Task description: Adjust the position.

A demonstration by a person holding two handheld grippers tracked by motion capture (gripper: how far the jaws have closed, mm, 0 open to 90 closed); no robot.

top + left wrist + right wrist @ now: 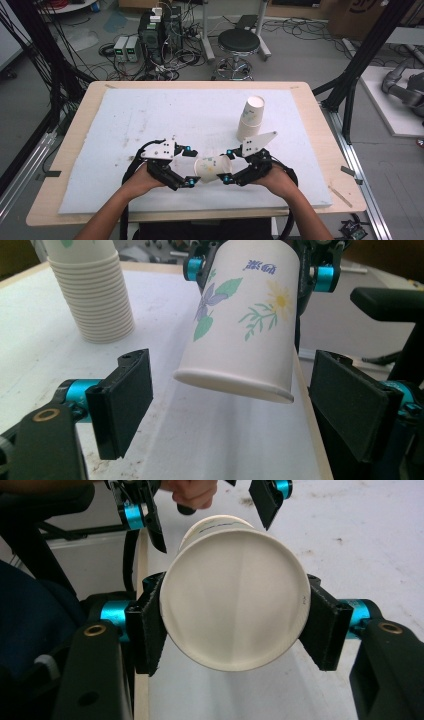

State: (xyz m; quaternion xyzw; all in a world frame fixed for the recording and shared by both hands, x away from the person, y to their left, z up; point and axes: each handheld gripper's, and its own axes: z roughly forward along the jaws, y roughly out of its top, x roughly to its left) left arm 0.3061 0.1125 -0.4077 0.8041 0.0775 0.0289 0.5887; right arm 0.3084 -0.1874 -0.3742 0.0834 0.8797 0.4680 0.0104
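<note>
White-padded worktop (150, 115), cluttered lab floor behind. Paper cup (212, 167) held off the pad, near side of the cup stack (250, 119), lying level, long axis left-right, mouth toward left tongs (189, 166). Right tongs (227, 165) pinch its base end. Left tongs spread, not touching. Left gripper view shows flower print (240, 300); right gripper view shows cup bottom (235, 600).

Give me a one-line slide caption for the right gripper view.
Right gripper clamps a paper cup at its base end, while the open left gripper waits beyond it.
</note>
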